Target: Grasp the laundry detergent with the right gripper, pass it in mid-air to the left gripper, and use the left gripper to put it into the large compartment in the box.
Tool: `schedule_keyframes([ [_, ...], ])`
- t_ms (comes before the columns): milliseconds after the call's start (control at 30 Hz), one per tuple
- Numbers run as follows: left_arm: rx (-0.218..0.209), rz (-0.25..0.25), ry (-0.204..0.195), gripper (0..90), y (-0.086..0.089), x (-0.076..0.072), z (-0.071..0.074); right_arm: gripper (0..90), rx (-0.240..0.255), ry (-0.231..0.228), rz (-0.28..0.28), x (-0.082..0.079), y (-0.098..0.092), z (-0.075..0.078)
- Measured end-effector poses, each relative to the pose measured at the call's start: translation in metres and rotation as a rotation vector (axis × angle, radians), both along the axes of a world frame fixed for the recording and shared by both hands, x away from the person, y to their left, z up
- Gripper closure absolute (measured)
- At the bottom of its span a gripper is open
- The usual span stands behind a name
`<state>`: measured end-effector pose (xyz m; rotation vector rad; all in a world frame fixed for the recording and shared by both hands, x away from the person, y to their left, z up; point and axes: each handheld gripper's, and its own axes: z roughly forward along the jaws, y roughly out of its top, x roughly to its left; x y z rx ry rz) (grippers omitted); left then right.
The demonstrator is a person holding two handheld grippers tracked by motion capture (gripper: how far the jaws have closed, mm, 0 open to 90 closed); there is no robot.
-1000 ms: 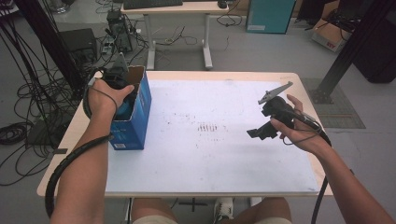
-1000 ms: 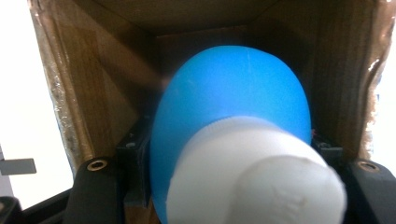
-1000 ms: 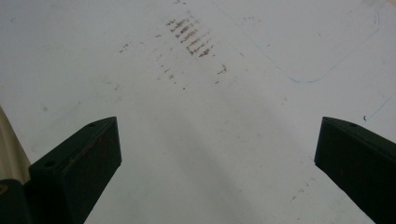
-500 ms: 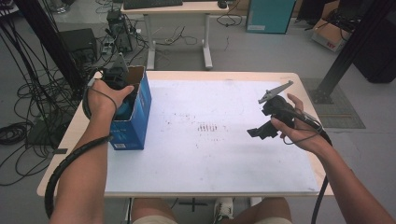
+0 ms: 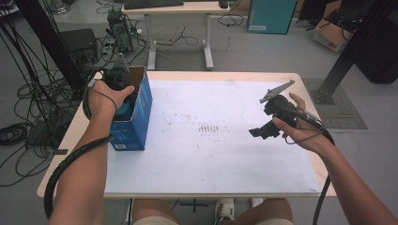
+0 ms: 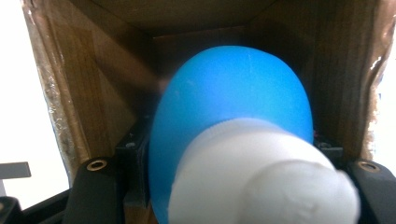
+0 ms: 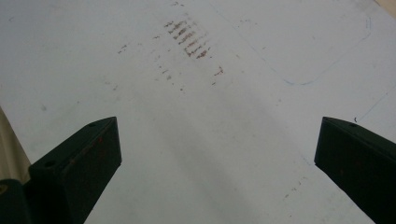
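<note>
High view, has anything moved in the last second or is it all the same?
Nothing visibly changed. The left gripper stays shut on the blue bottle inside the box, and the right gripper stays open above the white mat.

A grey floor (image 5: 263, 51) surrounds the wooden table (image 5: 300, 77), which carries a white, smudged mat (image 5: 225, 154). Behind stands a light desk (image 5: 178, 9) on white legs, with black cables (image 5: 23, 93) at the left and a teal cabinet (image 5: 268, 16) and a cardboard box (image 5: 331, 35) at the right.
</note>
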<state>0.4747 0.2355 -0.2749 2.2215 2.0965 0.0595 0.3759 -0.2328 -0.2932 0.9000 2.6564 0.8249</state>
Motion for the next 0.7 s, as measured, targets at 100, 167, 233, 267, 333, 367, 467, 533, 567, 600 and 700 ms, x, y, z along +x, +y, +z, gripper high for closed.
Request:
schedule_keyframes([
  [100, 0.003, -0.001, 0.000, 35.7, -0.0005, 0.0001, 0.0000, 0.4, -0.003, 0.005, -0.002, -0.0002, 0.0000, -0.0001],
  [167, 0.003, 0.000, -0.001, 35.8, -0.0007, 0.0001, 0.0000, 0.4, -0.005, 0.010, -0.004, -0.0006, -0.0002, -0.0004],
  [233, 0.002, 0.000, 0.001, 35.7, -0.0006, 0.0003, 0.0000, 0.4, -0.002, 0.006, -0.003, -0.0007, -0.0006, -0.0012],
  [267, 0.002, 0.000, 0.001, 35.7, -0.0006, 0.0003, 0.0000, 0.4, -0.003, 0.010, -0.005, -0.0009, -0.0011, -0.0014],
  [333, 0.002, 0.000, 0.003, 35.7, -0.0005, 0.0005, 0.0000, 0.4, 0.001, 0.006, -0.005, -0.0008, -0.0014, -0.0019],
  [367, 0.002, -0.001, 0.003, 35.7, -0.0005, 0.0007, 0.0000, 0.4, 0.001, -0.001, 0.005, -0.0001, -0.0023, -0.0021],
  [467, 0.002, 0.000, 0.001, 35.7, -0.0006, 0.0005, -0.0001, 0.4, -0.001, 0.004, -0.010, -0.0009, -0.0021, -0.0018],
  [533, 0.002, -0.002, 0.000, 35.7, -0.0006, 0.0000, 0.0000, 0.4, -0.001, 0.004, -0.008, -0.0007, -0.0023, -0.0019],
  [567, 0.002, -0.001, -0.002, 35.7, -0.0004, -0.0002, -0.0001, 0.4, -0.002, 0.004, -0.009, -0.0008, -0.0022, -0.0019],
  [600, 0.001, -0.001, -0.002, 35.7, -0.0002, -0.0003, -0.0001, 0.4, -0.001, 0.004, -0.009, -0.0007, -0.0021, -0.0017],
  [700, -0.001, 0.001, -0.003, 35.7, 0.0000, -0.0006, -0.0002, 0.4, -0.001, 0.001, -0.005, -0.0006, -0.0019, -0.0016],
])
